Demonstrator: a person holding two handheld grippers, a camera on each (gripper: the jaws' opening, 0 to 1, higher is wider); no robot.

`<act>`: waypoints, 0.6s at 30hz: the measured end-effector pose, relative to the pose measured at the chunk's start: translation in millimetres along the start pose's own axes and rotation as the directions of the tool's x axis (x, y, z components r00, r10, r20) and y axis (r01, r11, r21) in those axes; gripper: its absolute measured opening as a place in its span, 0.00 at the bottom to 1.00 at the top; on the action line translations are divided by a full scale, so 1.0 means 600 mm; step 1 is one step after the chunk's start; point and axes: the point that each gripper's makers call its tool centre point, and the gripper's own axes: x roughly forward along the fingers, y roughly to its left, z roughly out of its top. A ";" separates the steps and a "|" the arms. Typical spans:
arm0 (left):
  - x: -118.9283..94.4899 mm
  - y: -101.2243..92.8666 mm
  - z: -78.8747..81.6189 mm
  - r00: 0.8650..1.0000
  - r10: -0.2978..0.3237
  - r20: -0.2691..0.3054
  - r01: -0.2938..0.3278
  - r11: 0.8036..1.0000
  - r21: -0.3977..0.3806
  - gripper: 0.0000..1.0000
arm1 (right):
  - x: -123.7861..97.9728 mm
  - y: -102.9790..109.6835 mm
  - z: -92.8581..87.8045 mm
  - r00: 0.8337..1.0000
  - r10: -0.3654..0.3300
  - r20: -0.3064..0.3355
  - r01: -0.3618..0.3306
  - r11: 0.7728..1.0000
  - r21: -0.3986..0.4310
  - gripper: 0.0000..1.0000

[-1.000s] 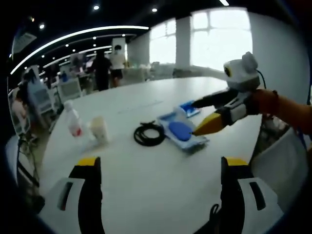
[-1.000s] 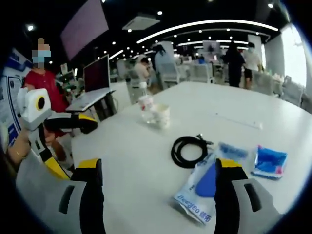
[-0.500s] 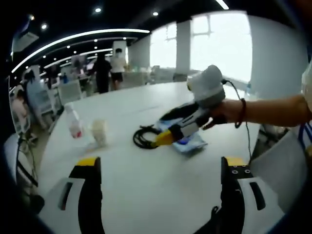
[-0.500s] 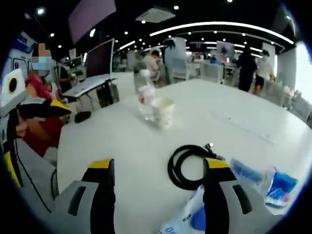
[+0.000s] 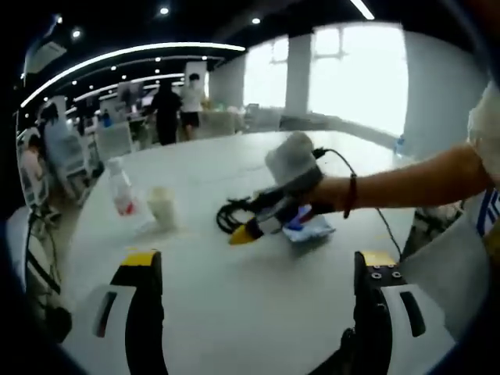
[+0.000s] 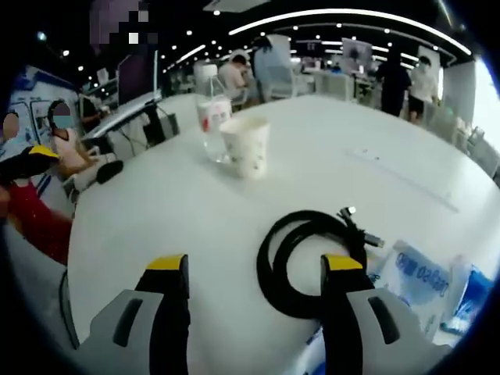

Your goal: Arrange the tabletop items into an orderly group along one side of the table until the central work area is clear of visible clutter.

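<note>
One glossy black coiled cable (image 6: pixel 308 262), paper cup (image 6: pixel 246 146), right gripper (image 6: pixel 256 267) fingers apart

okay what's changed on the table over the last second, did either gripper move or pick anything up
The right gripper swept across the table from beside the blue packets down to the coiled black cable, which now lies partly between its open jaws, not yet gripped. Nothing was picked up or let go. The left gripper stayed open and about where it was; the bottle, paper cup, cable and packets have not moved.
</note>
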 end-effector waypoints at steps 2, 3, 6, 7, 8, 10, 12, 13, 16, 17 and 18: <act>0.002 -0.001 0.001 1.000 -0.002 -0.003 0.002 1.000 -0.013 1.00 | 0.009 -0.007 -0.007 1.000 -0.006 -0.015 0.006 1.000 0.005 0.61; 0.002 -0.002 0.002 1.000 -0.009 0.007 0.009 0.999 -0.031 1.00 | 0.011 -0.010 -0.010 1.000 -0.012 -0.025 0.012 1.000 0.003 0.59; 0.000 -0.006 0.005 0.999 -0.041 0.033 0.044 0.995 -0.085 1.00 | 0.015 -0.012 -0.012 0.999 -0.021 -0.036 0.021 1.000 -0.011 0.51; 0.001 -0.005 0.003 0.999 -0.042 0.030 0.044 0.996 -0.082 1.00 | 0.015 -0.013 -0.012 0.999 -0.024 -0.036 0.023 1.000 -0.018 0.50; 0.002 -0.005 0.001 0.999 -0.044 0.022 0.046 0.995 -0.090 1.00 | 0.018 -0.011 -0.012 0.999 -0.016 -0.039 0.015 1.000 -0.027 0.48; 0.003 -0.005 -0.002 0.999 -0.045 0.013 0.046 0.994 -0.095 1.00 | 0.023 -0.011 -0.016 0.998 -0.013 -0.054 0.011 0.999 -0.038 0.47; 0.003 -0.006 -0.002 0.999 -0.043 0.014 0.044 0.995 -0.087 1.00 | 0.025 -0.013 -0.018 0.998 -0.014 -0.063 0.012 0.999 -0.045 0.42; 0.002 -0.006 -0.002 0.999 -0.043 0.012 0.044 0.995 -0.085 1.00 | 0.026 -0.013 -0.018 0.998 -0.014 -0.064 0.011 0.999 -0.048 0.40; 0.003 -0.010 -0.005 0.999 -0.050 0.004 0.050 0.995 -0.082 1.00 | 0.027 -0.015 -0.016 0.998 -0.021 -0.064 0.017 0.998 -0.057 0.31; 0.004 -0.009 -0.006 0.999 -0.049 0.000 0.049 0.996 -0.079 1.00 | 0.028 -0.015 -0.014 0.998 -0.022 -0.066 0.017 0.998 -0.067 0.27; 0.003 -0.008 -0.008 0.999 -0.047 -0.007 0.046 0.996 -0.074 1.00 | 0.028 -0.017 -0.013 0.997 -0.030 -0.069 0.024 0.996 -0.089 0.24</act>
